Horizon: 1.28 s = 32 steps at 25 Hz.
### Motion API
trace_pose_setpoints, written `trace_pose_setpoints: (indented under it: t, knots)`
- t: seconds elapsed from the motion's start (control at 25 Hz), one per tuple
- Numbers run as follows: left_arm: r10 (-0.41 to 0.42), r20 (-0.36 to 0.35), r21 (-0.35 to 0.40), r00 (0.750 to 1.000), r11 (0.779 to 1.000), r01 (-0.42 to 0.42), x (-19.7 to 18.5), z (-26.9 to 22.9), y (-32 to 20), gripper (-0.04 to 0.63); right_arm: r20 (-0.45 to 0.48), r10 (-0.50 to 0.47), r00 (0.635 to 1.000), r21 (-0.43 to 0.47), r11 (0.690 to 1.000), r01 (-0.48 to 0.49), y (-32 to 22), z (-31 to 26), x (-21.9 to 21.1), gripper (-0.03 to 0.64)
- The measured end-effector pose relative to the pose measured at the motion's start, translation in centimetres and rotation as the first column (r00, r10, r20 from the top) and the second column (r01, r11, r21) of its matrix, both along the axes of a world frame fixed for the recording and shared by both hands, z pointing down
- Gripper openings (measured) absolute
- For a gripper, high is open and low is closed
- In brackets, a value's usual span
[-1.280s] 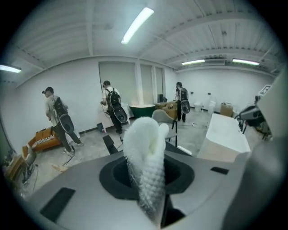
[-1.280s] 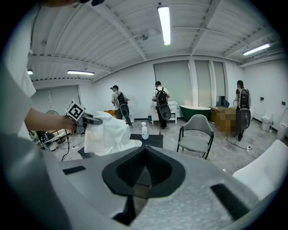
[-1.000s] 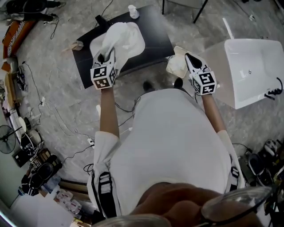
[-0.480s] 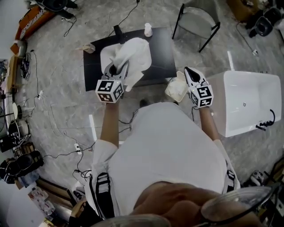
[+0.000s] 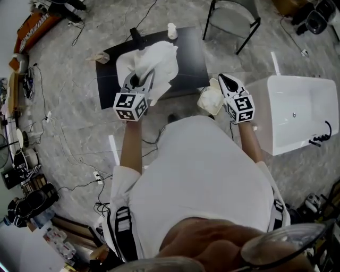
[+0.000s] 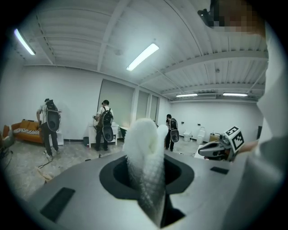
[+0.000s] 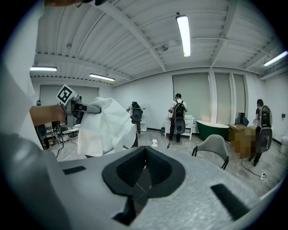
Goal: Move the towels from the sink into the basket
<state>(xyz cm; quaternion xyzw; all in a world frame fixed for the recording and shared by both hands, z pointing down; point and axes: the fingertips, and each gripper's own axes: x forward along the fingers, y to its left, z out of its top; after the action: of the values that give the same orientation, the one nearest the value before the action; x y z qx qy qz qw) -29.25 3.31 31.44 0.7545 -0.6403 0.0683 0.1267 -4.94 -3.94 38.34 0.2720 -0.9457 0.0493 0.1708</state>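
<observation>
Now carrying: white towel [image 5: 159, 58] pinched in left hand-held gripper [image 5: 139, 81], cream towel [image 5: 211, 100] in right hand-held gripper [image 5: 227, 81]; next, likely over to basket.

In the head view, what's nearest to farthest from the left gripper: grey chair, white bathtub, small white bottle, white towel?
1. White towel, in the left gripper.
2. Small white bottle, on black counter.
3. Grey chair, upper right.
4. White bathtub, far right.
</observation>
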Motion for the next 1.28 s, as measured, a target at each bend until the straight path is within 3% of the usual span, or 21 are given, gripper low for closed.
trace_pose_setpoints:
  t: [0.24, 0.44, 0.6, 0.88, 1.12, 1.28]
  knots:
    - [0.103, 0.007, -0.017, 0.995, 0.995, -0.103, 3.0, 1.2, -3.3, 0.086, 0.009, 0.089, 0.996, -0.01, 0.996, -0.089, -1.5, 1.0, 3.0, -0.003]
    - [0.244, 0.002, -0.052, 0.97, 0.968, -0.244, 8.5, 2.4, -5.9, 0.086, 0.002, 0.221, 0.975, -0.038, 0.975, -0.22, -1.5, 2.1, 8.3, -0.003]
    - [0.341, -0.01, -0.081, 0.94, 0.937, -0.34, 13.7, 3.6, -8.0, 0.086, -0.005, 0.311, 0.951, -0.052, 0.949, -0.31, -1.4, 2.7, 12.7, -0.003]
    - [0.509, -0.047, -0.103, 0.86, 0.853, -0.511, 23.9, 5.2, -9.7, 0.087, -0.024, 0.446, 0.895, -0.067, 0.892, -0.446, 0.1, 3.6, 20.4, -0.003]
    - [0.581, -0.085, -0.12, 0.809, 0.801, -0.587, 30.7, 6.7, -10.6, 0.086, -0.043, 0.51, 0.859, -0.084, 0.855, -0.512, 0.2, 4.5, 25.8, -0.003]
    - [0.598, -0.101, -0.153, 0.795, 0.78, -0.606, 34.3, 8.4, -10.7, 0.087, -0.061, 0.513, 0.856, -0.104, 0.85, -0.516, 0.3, 5.2, 28.4, -0.003]
